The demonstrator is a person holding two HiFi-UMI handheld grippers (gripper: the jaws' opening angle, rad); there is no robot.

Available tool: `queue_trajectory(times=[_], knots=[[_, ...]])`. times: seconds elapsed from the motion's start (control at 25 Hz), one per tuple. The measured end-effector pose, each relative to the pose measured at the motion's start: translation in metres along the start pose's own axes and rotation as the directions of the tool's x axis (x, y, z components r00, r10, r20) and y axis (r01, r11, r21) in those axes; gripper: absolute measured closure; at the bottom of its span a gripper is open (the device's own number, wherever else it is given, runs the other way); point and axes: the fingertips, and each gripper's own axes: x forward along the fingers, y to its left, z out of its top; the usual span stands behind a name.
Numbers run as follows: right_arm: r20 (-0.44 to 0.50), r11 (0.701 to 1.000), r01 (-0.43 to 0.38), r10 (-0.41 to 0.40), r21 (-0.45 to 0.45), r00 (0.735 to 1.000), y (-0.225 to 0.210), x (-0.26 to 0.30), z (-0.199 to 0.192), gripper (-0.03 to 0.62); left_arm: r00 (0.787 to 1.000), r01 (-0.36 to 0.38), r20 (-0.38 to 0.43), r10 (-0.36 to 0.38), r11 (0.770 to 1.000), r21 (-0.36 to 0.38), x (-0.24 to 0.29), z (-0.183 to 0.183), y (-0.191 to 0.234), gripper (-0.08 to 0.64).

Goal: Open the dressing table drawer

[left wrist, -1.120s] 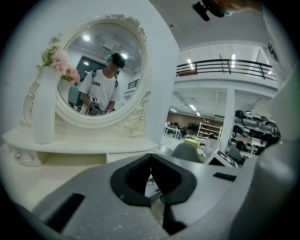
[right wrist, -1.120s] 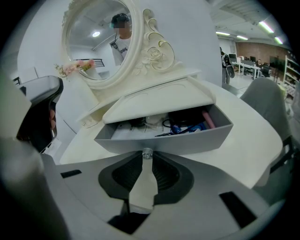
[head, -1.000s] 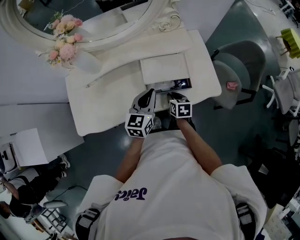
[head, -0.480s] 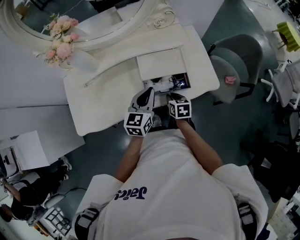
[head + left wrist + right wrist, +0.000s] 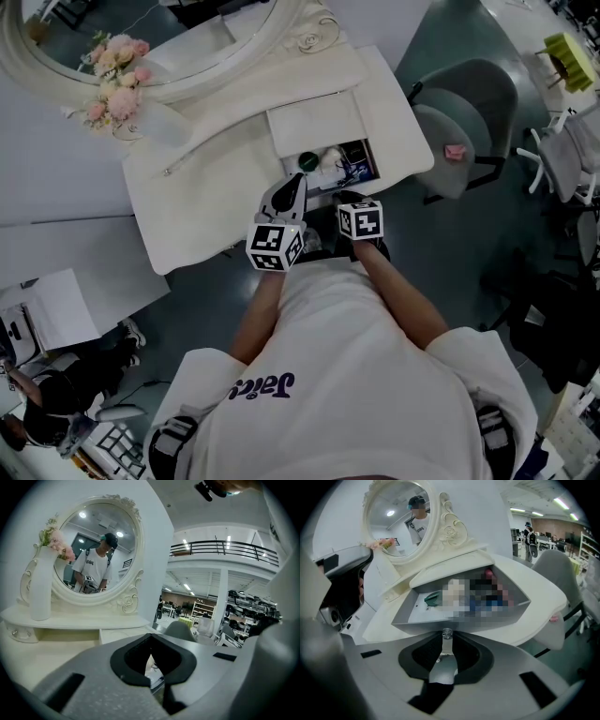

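Right gripper: forearm reaching forward from the torso, tool tipped steeply down at the bench front, marker cube uppermost. Its fingers are clenched on the small clear knob at the middle of the drawer's front wall. Left gripper: just beside the right one, close to level, over the bench's front edge and aimed at the oval mirror. Its fingers are drawn together with nothing held. Drawer: standing out from under the bench top, pulled toward the person. Its long axis runs along the bench front, its open top faces up, and its knobbed front faces the person. Contents: a round green item at the drawer's left end, the rest too unclear to name. Also on the bench: a white vase of pink flowers at the back left, beside the mirror. A grey chair stands on the floor to the right of the bench.
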Motion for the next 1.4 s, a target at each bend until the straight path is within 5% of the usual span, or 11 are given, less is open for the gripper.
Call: queue_trajectory(times=[1.0, 1.24, 1.4], knots=[[-0.018, 0.997, -0.002, 0.001, -0.076, 1.0, 0.014, -0.02, 0.002, 0.526, 0.999, -0.01, 0.048, 0.011, 1.0, -0.009, -0.002, 0.018, 0.009, 0.545], [0.12, 0.994, -0.031, 0.044, -0.109, 0.992, 0.036, -0.047, 0.044, 0.548, 0.996, -0.016, 0.083, 0.016, 1.0, -0.008, -0.001, 0.033, 0.014, 0.545], [0.257, 0.99, -0.044, 0.077, -0.135, 0.963, 0.051, -0.07, 0.092, 0.554, 0.993, -0.02, 0.113, 0.019, 1.0, 0.003, -0.001, 0.05, 0.017, 0.545]])
